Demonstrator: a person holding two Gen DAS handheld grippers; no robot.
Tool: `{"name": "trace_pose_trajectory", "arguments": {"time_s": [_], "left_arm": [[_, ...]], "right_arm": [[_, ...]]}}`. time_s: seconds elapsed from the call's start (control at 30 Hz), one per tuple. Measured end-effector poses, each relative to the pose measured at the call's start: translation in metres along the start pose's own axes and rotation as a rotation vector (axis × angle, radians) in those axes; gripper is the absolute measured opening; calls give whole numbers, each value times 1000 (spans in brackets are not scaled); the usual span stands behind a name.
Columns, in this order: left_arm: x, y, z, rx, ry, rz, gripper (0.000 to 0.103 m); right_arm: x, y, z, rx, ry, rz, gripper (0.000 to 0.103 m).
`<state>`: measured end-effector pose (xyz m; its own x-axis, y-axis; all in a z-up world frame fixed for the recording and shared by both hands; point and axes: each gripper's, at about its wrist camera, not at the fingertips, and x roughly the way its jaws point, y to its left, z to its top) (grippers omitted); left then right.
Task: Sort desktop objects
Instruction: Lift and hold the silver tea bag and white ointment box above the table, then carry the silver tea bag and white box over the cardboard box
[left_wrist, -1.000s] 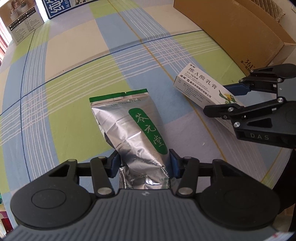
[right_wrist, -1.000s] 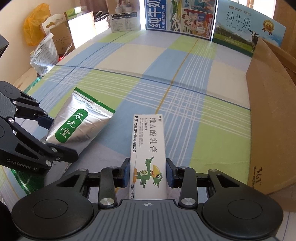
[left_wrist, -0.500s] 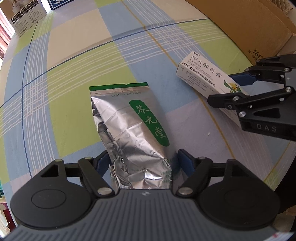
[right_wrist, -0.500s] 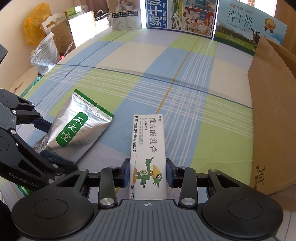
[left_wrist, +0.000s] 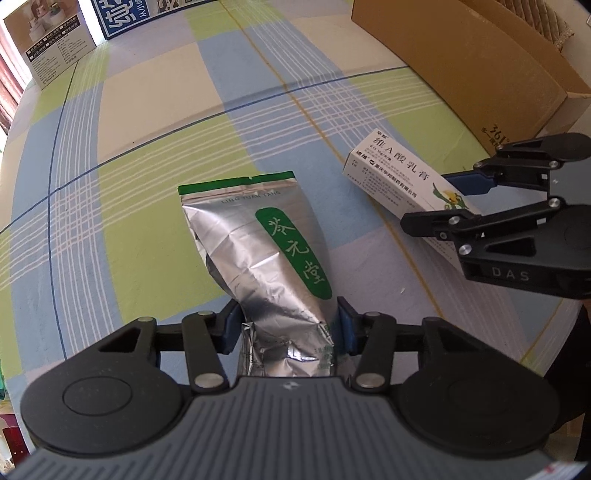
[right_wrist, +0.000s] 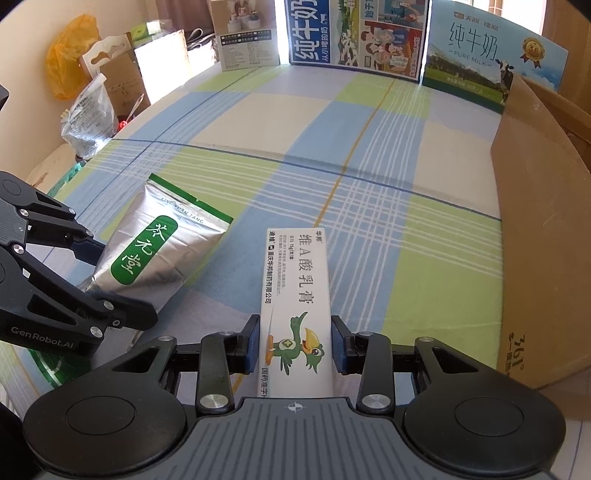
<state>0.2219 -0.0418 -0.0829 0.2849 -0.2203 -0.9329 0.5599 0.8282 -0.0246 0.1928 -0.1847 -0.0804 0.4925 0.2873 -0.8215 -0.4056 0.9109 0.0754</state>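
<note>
Left tongs (left_wrist: 286, 326) are closing on a foil pouch (left_wrist: 266, 254) between their pads, right tongs (right_wrist: 294, 345) clamp a white box (right_wrist: 295, 291) beside it; both look gripped, so lifting toward the carton (right_wrist: 535, 229) likely follows.

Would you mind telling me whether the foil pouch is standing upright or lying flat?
Lying flat: the foil pouch rests label-up on the tablecloth, its bottom end crumpled.

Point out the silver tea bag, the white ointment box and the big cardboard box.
tea bag (left_wrist: 258, 243), left wrist view, crinkled foil front
ointment box (right_wrist: 295, 295), right wrist view, printed top face
cardboard box (right_wrist: 535, 229), right wrist view, brown side wall
</note>
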Motion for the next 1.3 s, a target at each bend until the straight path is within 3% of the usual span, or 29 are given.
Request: {"name": "trace_pose_trajectory", "arguments": {"time_s": [0.5,0.9,1.3], "left_arm": [[-17,-20,1,4,-45,9,46],[-49,-47,8,6,-92,2,46],[-104,-100,68,69,-181,-19,46]], "right_arm": [[-26,-5,-7,61,-57,-30,35],[-82,-14,-5,81,-161,-79,35],[-160,-48,13,126,-279,-153,35]]}}
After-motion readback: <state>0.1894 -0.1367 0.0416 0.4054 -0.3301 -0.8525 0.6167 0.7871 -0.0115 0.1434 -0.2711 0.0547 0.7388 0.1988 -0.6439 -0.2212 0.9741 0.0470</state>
